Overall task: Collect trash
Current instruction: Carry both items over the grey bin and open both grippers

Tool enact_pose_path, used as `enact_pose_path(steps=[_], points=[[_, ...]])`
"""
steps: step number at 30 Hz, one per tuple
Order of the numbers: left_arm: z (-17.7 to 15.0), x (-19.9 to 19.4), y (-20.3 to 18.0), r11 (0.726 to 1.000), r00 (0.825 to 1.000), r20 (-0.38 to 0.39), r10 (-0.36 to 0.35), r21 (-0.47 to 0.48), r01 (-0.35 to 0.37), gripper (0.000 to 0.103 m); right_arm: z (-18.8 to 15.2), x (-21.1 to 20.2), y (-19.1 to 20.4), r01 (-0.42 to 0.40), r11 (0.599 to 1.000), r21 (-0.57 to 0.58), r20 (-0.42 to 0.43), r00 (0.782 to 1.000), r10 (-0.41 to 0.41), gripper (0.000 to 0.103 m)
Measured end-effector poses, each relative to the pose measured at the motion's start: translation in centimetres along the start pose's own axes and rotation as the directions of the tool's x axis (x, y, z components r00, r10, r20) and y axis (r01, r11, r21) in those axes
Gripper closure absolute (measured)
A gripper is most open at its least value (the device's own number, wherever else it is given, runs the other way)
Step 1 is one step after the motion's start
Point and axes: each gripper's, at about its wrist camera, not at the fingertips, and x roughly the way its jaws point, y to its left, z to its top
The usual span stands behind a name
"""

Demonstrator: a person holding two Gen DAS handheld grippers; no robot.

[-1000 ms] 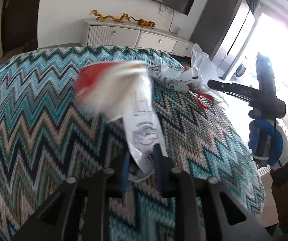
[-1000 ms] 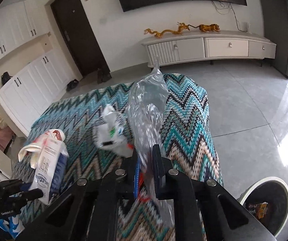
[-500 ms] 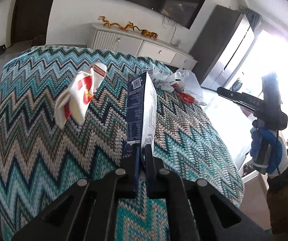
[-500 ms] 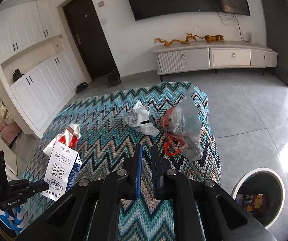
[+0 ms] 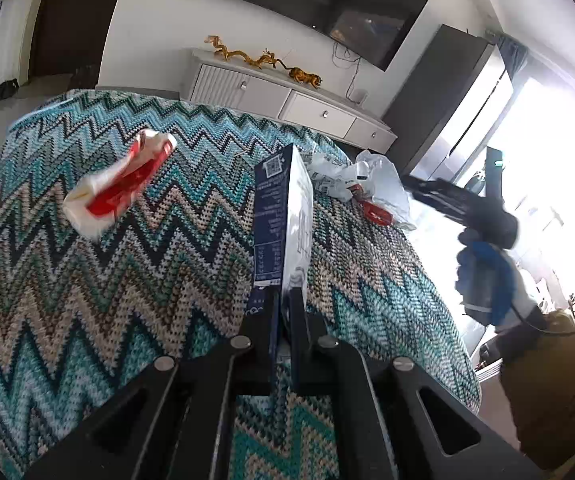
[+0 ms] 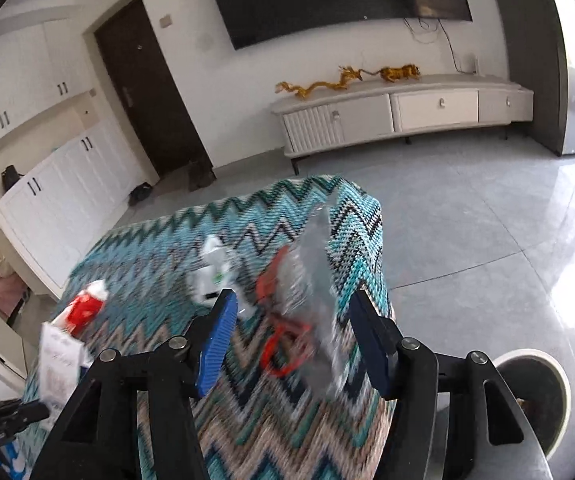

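Over the zigzag-covered bench (image 5: 87, 320), my left gripper (image 5: 283, 300) has its jaws clenched on the blue-and-white carton (image 5: 283, 216), held upright; I should keep the pinch firm while carrying it. A red-and-white wrapper (image 5: 119, 188) lies apart to its left. Seen from the right wrist, my right gripper (image 6: 291, 324) has its jaws opening around the clear plastic bag (image 6: 311, 280) with nothing pressed; crumpled paper (image 6: 211, 276) sits just beside, the bin (image 6: 547, 360) below right on the floor.

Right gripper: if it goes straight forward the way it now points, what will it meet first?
Probably the clear plastic bag with red print, lying on the zigzag blanket. It sits between the opening jaws of the right gripper, not yet pressed. Blur makes depth uncertain.
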Motion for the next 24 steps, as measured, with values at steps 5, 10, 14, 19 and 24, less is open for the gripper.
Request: enact_pose_path(steps=[5,10,14,19,24], points=[[0.4,0.8,0.1,1.0,1.0,-0.008,-0.021,-0.009,0.021,0.099,-0.1,5.0,-1.6,-0.002,0.998,0.056,-0.091,0.996,0.007,0.076],[0.5,0.0,0.0,0.999,0.999,0.012,-0.033,-0.018,0.033,0.099,-1.4,5.0,-1.2,-0.054,0.996,0.068,-0.103,0.993,0.061,0.101],[0.2,-1.5,-0.3,0.999,0.999,0.035,-0.039,-0.017,0.039,0.099,-2.6,2.3,0.4,-0.083,0.996,0.036,-0.085,0.993,0.086,0.102],[-0.3,-4.1,-1.1,0.999,0.996,0.071,-0.047,-0.017,0.049,0.099,-4.7,-2.6,2.5,-0.133,0.991,0.013,-0.058,0.989,0.134,0.102],[-0.6,-6.9,-2.2,0.999,0.993,0.107,-0.04,-0.007,0.041,0.099,-5.5,-7.8,4.8,-0.19,0.981,-0.028,-0.01,0.982,0.19,0.102]])
